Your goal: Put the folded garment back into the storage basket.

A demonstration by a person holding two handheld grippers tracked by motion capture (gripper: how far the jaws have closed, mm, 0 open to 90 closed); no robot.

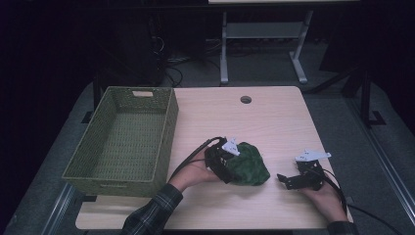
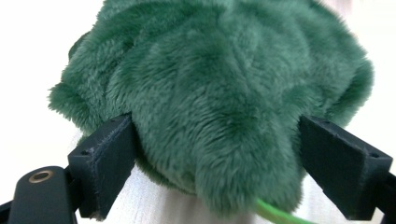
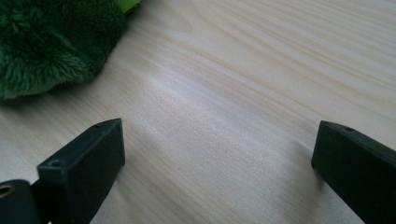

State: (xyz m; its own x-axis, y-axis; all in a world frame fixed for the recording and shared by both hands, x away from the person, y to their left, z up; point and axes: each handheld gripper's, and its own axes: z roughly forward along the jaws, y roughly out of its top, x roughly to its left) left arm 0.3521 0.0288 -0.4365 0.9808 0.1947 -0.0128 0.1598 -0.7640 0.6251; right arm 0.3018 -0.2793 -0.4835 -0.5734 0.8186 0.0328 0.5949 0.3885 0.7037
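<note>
Left tool (image 2: 215, 158) spread wide around green plush toy (image 2: 219, 93), long axis unclear

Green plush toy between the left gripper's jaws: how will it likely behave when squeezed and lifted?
The green plush toy looks soft and deep-piled, so it will probably squash and sag rather than hold shape. It seems light for its bulk. Fur bulges past both pads of the left gripper, so a narrow pinch might catch pile alone and slip.
</note>
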